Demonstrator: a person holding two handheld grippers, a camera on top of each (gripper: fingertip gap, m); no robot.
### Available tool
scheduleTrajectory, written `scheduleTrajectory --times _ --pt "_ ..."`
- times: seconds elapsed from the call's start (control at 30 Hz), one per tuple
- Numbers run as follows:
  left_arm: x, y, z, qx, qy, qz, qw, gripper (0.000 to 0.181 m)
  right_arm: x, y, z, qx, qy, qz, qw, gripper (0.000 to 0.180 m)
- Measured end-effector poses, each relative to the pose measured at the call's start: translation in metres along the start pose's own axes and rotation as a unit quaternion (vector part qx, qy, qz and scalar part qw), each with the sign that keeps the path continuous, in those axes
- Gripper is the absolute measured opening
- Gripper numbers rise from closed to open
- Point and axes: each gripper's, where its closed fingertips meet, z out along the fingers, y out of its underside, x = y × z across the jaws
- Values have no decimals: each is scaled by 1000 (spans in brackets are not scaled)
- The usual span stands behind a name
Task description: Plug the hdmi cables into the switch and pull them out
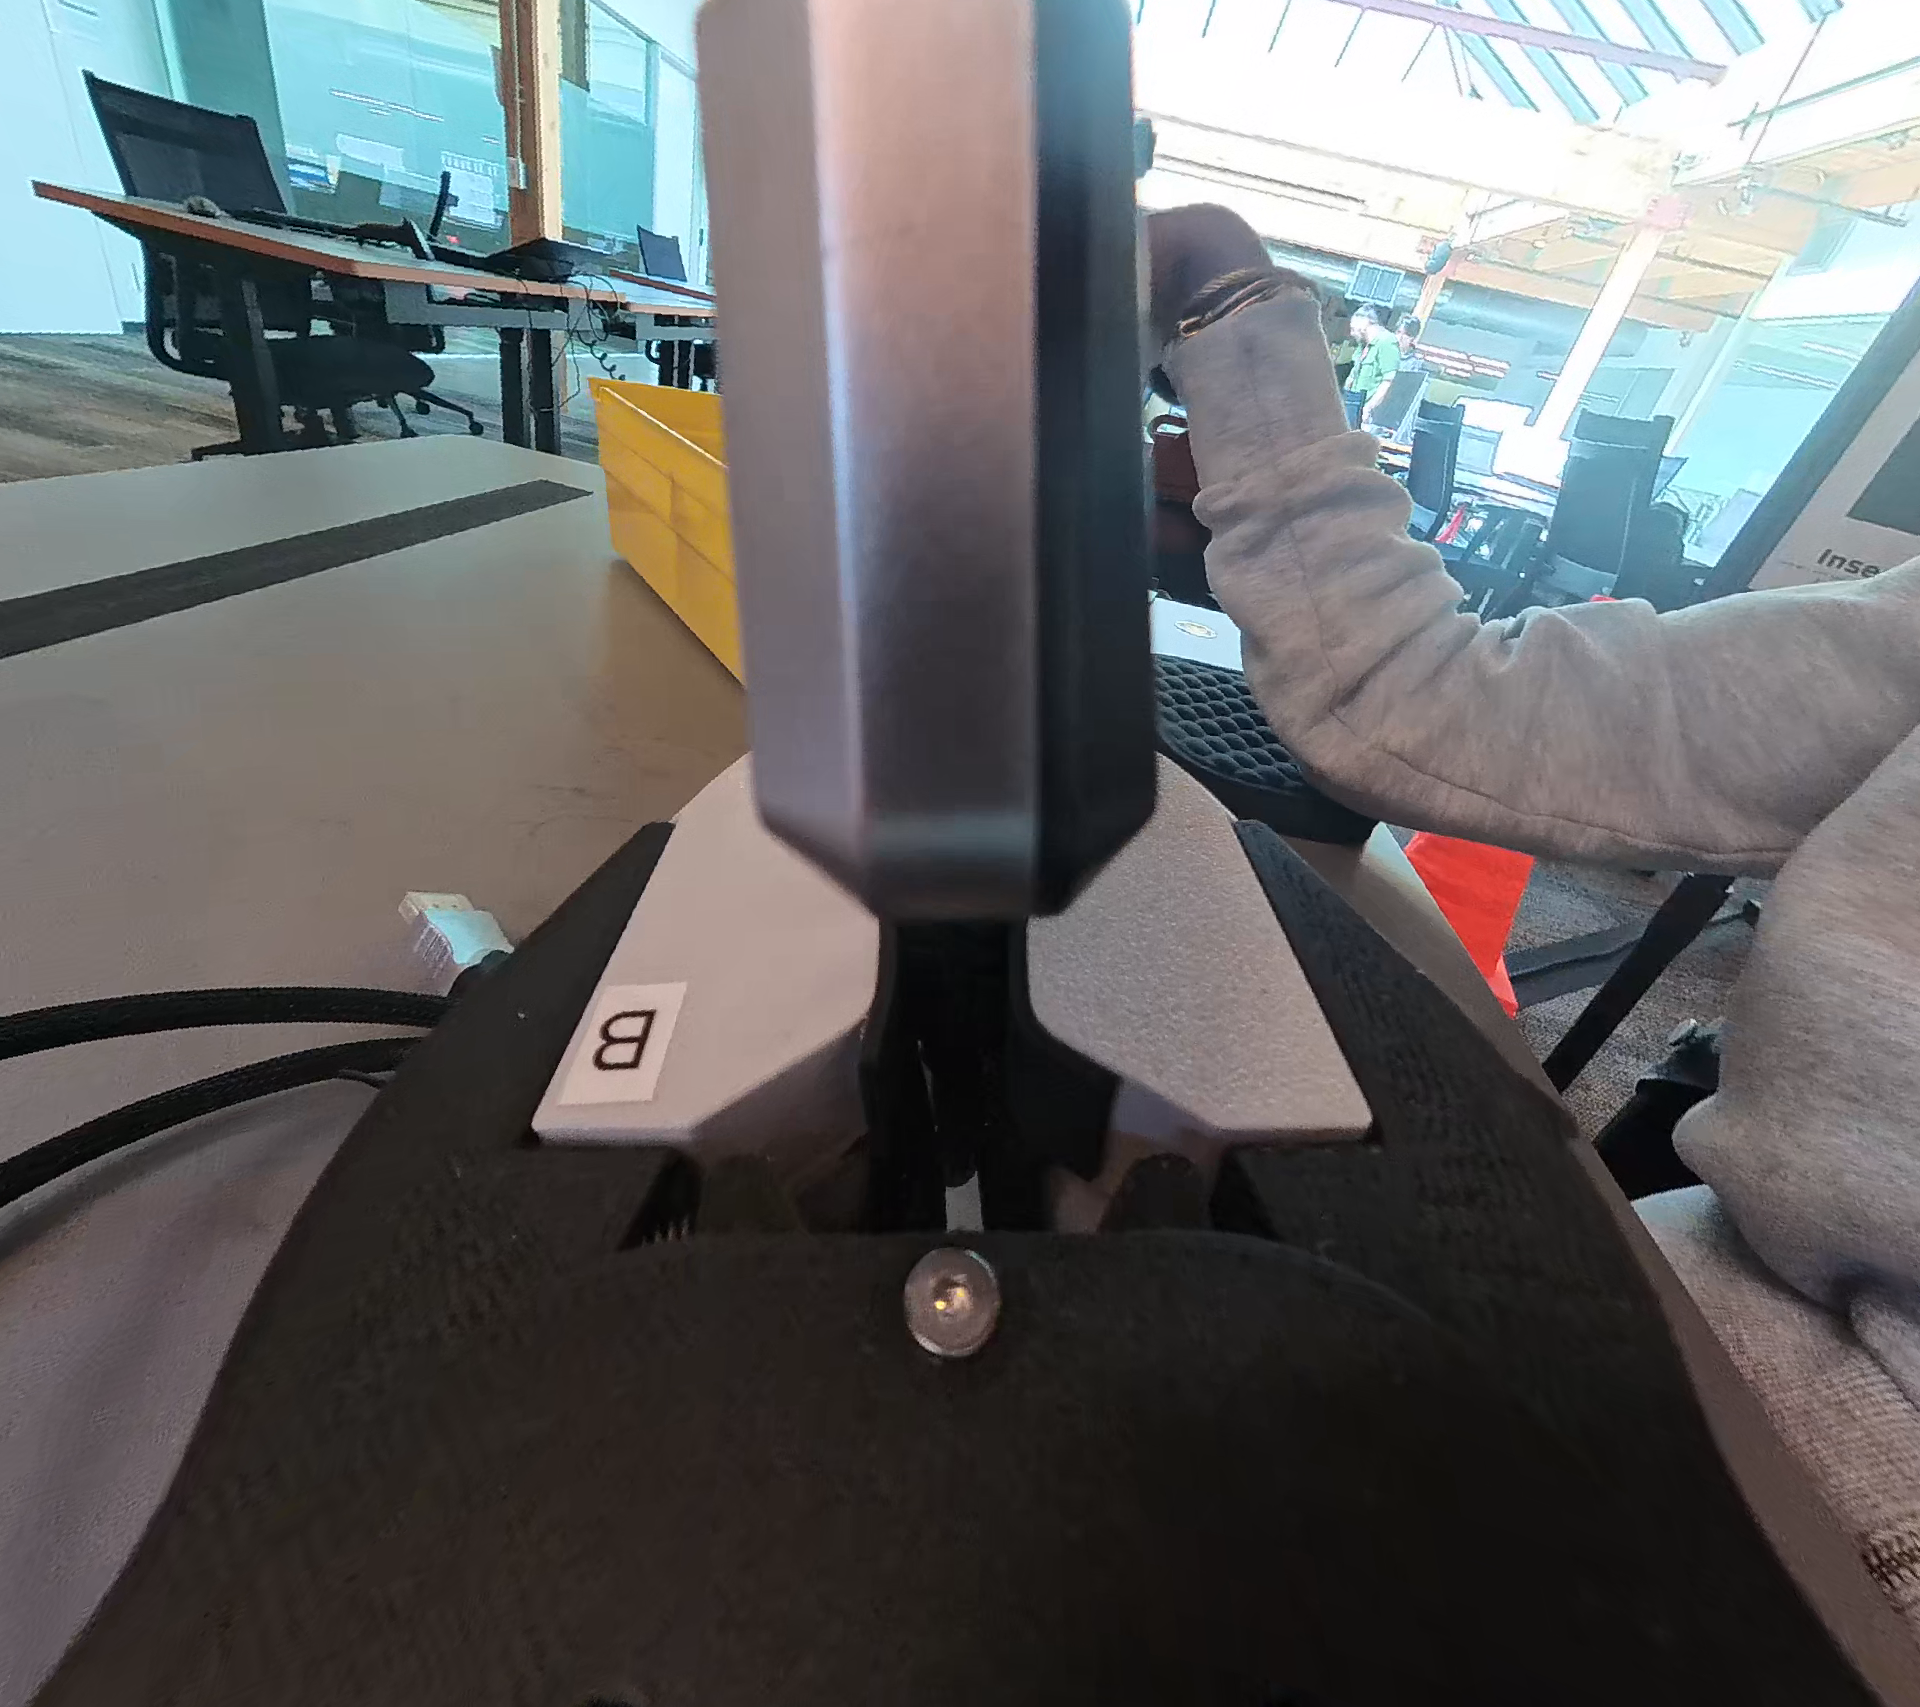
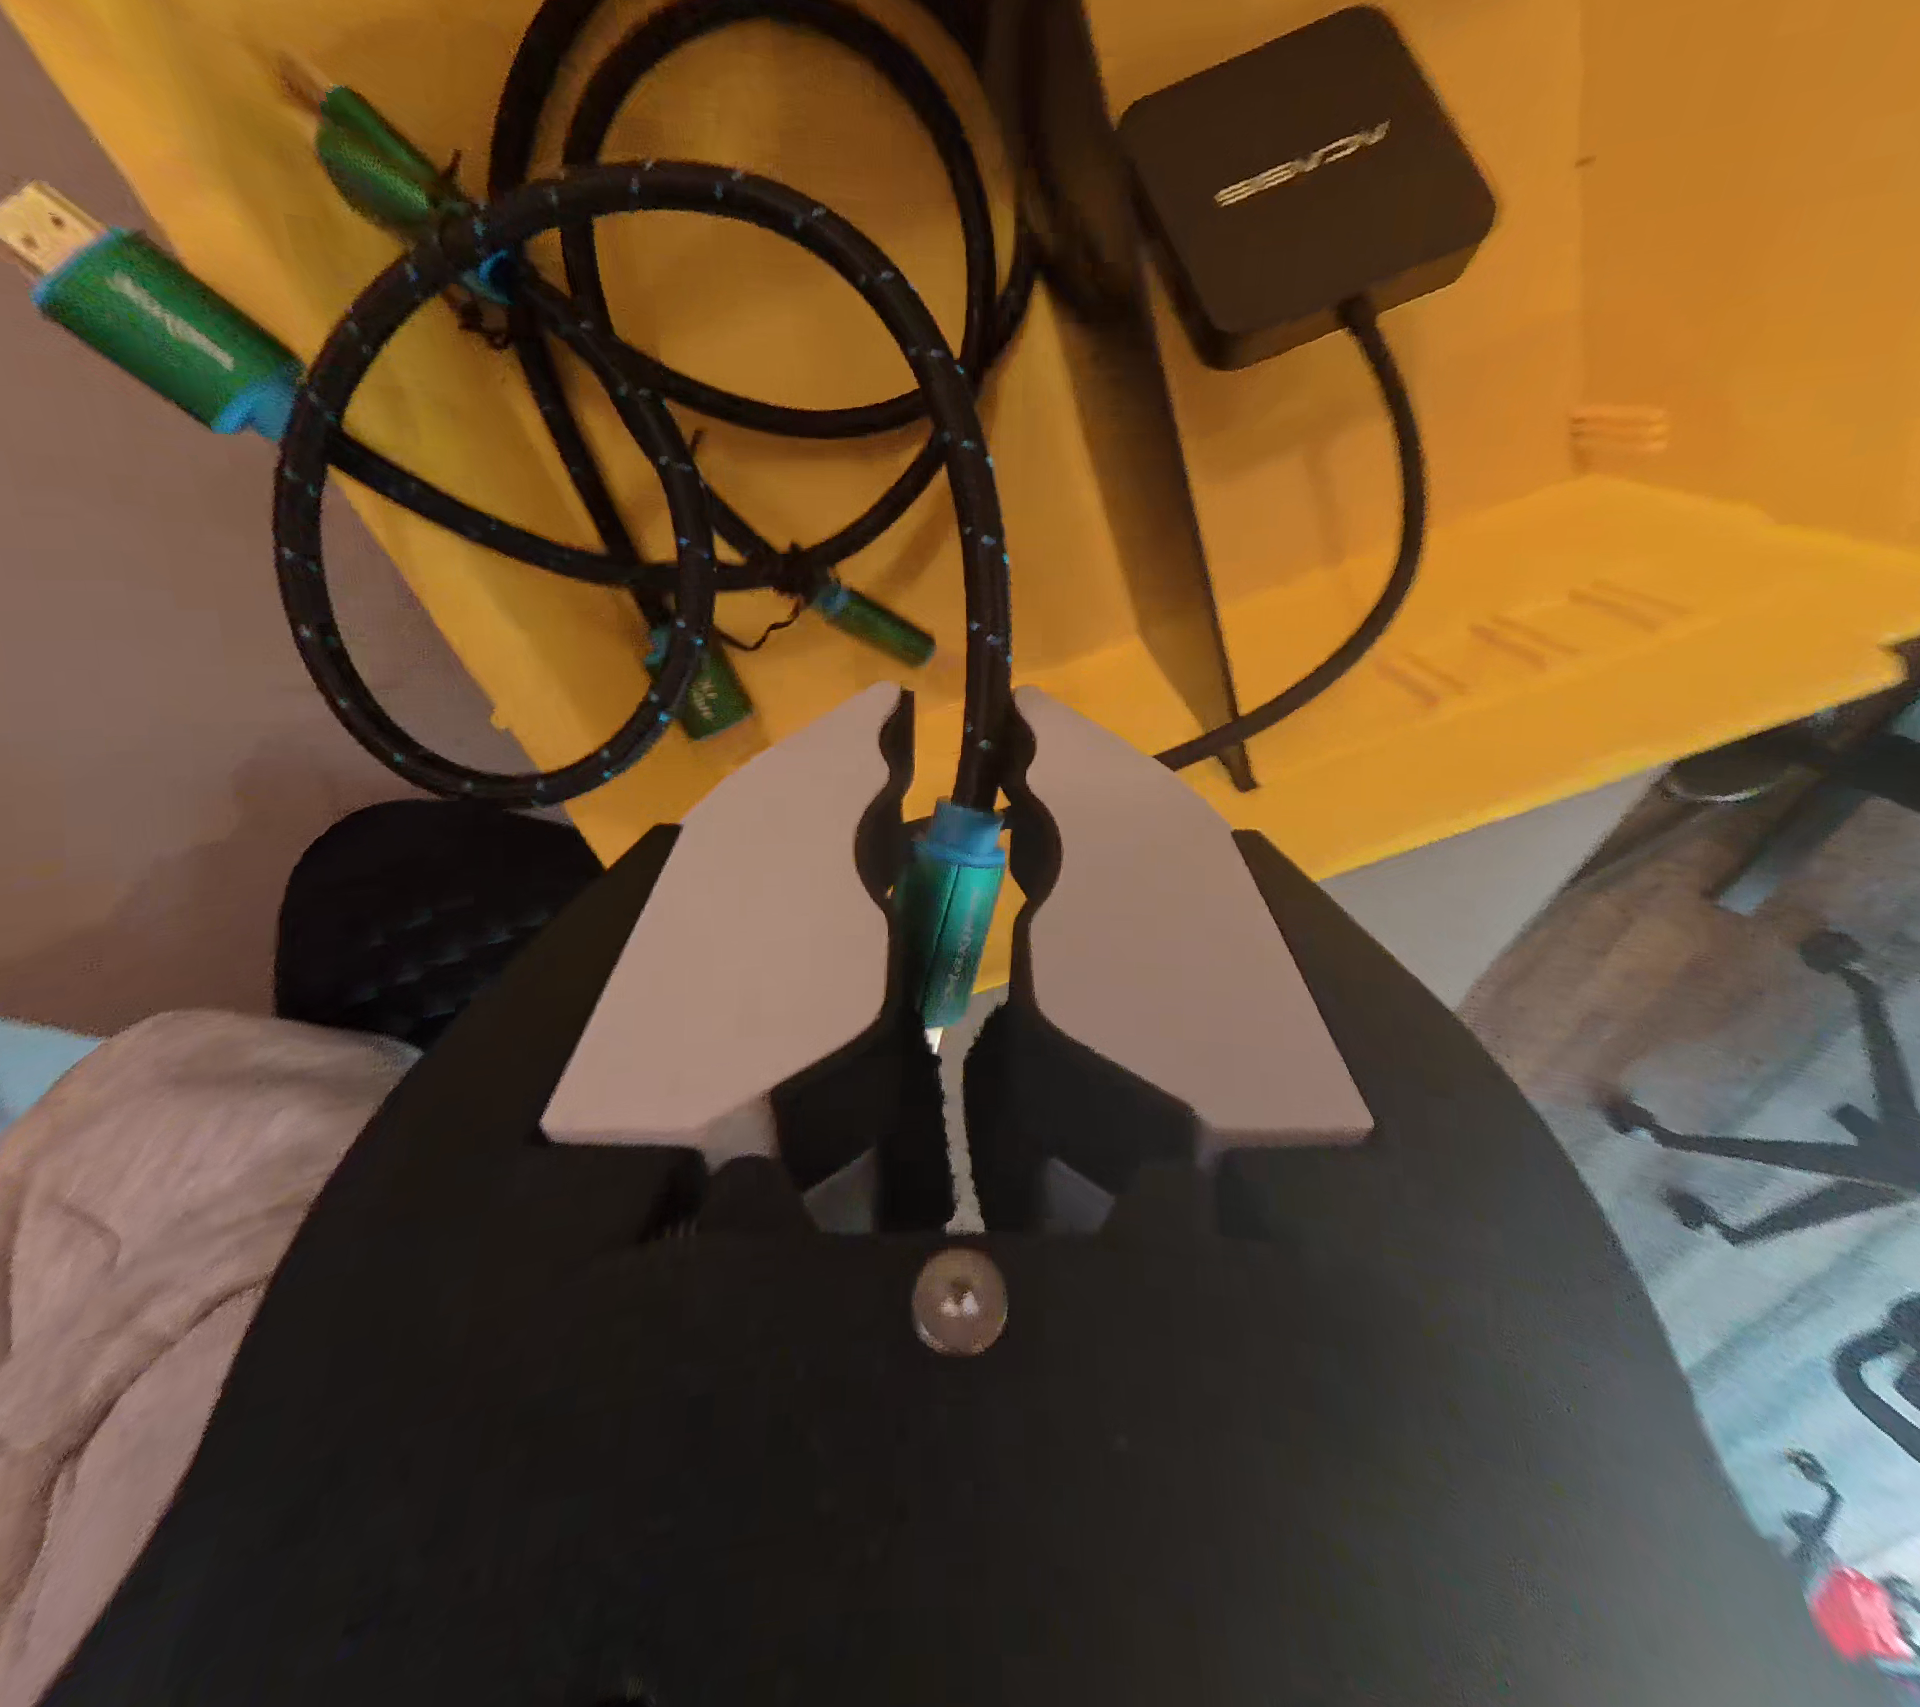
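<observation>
My left gripper (image 1: 956, 919) is shut on the bottom edge of the HDMI switch (image 1: 904, 410), a grey metal box with a black face, and holds it upright above the table. My right gripper (image 2: 961, 722) is shut on a green HDMI plug (image 2: 951, 919). Its black braided cable (image 2: 312, 535) loops upward in the air to a second green plug with a gold tip (image 2: 156, 327). Below it, more black cables with green plugs (image 2: 364, 151) lie in a yellow bin (image 2: 1455, 618). The switch's ports are not visible.
A black square adapter (image 2: 1309, 182) with a cord lies in the bin beside a black divider (image 2: 1122, 410). The yellow bin (image 1: 665, 504) stands behind the switch on the grey table (image 1: 312, 722). Black cables (image 1: 208, 1065) lie at left. A grey-sleeved arm (image 1: 1455, 670) reaches in at right.
</observation>
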Motion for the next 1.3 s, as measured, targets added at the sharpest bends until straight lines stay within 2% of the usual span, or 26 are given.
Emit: scheduleTrajectory --times 0.03,0.2,0.3,0.37,0.43,0.5,0.57,0.63,0.7,0.73,0.77,0.8,0.83,0.93,0.97,1.03,1.07,1.1,1.13,1.17,1.2,1.23,1.3 --pt "0 0 0 0 0 0 1000 18 -2 2 2 -3 -16 3 1000 21" --pt "0 0 0 1 -1 0 1000 18 1 -5 -11 48 -22 28 998 52" --pt "-1 0 0 2 -5 1 1000 18 10 -16 -35 111 41 -5 993 95" --pt "-2 -1 0 5 -7 1 1000 18 14 -33 -60 185 101 -55 976 117" --pt "-2 -2 0 8 -7 -2 1000 17 7 -55 -91 272 143 -109 945 135" --pt "-2 -3 -1 11 -8 -1 1000 17 -15 -79 -125 372 147 -154 904 146" --pt "-2 -3 -1 11 -8 3 1000 17 -56 -100 -161 475 109 -211 847 146" --pt "0 -2 0 5 -7 12 1000 17 -110 -112 -201 582 48 -271 765 146" --pt "3 0 2 -2 -2 25 1000 22 -172 -111 -234 671 -33 -335 660 145" --pt "5 2 2 -8 0 33 999 17 -205 -104 -240 687 -83 -379 615 146" --pt "6 4 3 -15 2 43 999 16 -235 -97 -237 675 -133 -421 591 143" --pt "8 6 4 -22 5 53 998 27 -260 -94 -229 647 -173 -451 590 136" --pt "11 9 5 -30 8 64 997 39 -278 -96 -215 611 -190 -473 606 131" --pt "17 17 8 -56 16 97 994 38 -319 -105 -160 474 -186 -530 678 101" --pt "18 20 9 -63 19 106 992 37 -332 -105 -144 441 -189 -547 686 87" --pt "21 25 10 -75 23 118 990 35 -358 -103 -118 390 -204 -579 686 75" --pt "21 26 11 -80 24 122 989 17 -368 -102 -107 368 -212 -589 687 71" --pt "22 27 11 -84 24 125 988 17 -377 -101 -96 347 -219 -596 690 67" --pt "22 28 11 -85 25 128 988 31 -384 -100 -85 325 -220 -602 695 64" --pt "22 28 11 -85 25 130 988 31 -388 -100 -74 304 -213 -608 702 57" --pt "23 28 10 -86 26 132 987 19 -388 -103 -63 288 -195 -612 711 46" --pt "23 30 10 -91 27 136 986 17 -387 -107 -55 278 -171 -615 718 32" --pt "20 32 11 -96 14 146 984 19 -383 -109 -51 271 -151 -623 718 29"
